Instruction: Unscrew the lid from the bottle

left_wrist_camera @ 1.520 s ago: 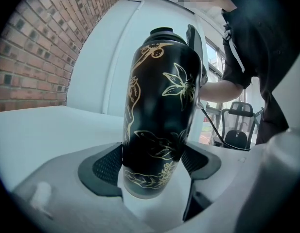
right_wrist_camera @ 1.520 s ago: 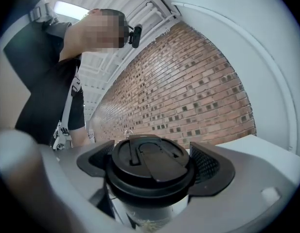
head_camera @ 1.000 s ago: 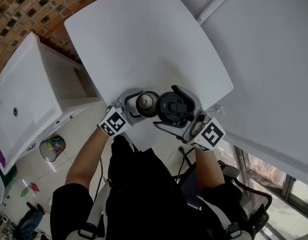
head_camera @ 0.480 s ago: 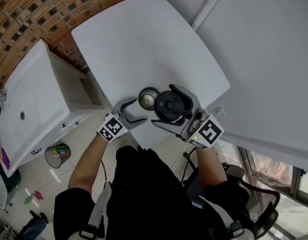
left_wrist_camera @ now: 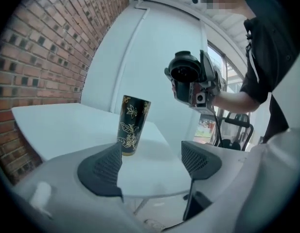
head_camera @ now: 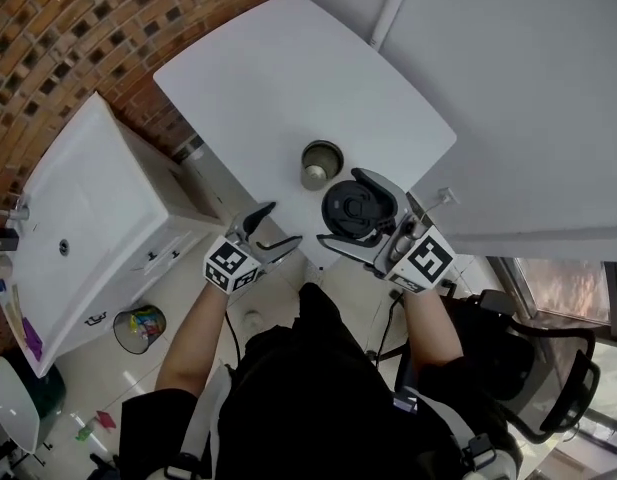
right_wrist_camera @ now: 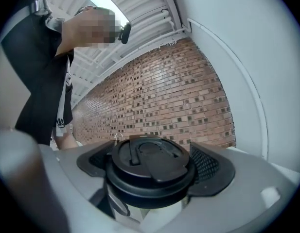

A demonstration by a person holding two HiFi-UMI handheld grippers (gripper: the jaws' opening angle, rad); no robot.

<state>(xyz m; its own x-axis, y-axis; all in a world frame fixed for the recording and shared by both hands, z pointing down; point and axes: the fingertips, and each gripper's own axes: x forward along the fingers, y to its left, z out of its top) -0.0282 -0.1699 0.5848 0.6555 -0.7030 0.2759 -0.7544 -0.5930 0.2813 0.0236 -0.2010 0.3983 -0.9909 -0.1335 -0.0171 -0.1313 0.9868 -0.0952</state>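
Well, overhead I see the white table (head_camera: pixel 278 78) with the open bottle (head_camera: pixel 321 163) standing upright near its edge. My right gripper (right_wrist_camera: pixel 150 165) is clamped on the black lid (head_camera: pixel 353 208), raised beside the bottle. My left gripper (left_wrist_camera: pixel 152 161) hangs with jaws apart, empty; only its view shows the bottle's gold flower pattern.

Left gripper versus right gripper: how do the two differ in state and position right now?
The left gripper's jaws stand apart with nothing between them; the right gripper's jaws are clamped on the black lid. The left gripper sits low, off the table's edge and apart from the open bottle; the right gripper holds the lid raised in the air beside the bottle. Neither gripper touches the bottle.
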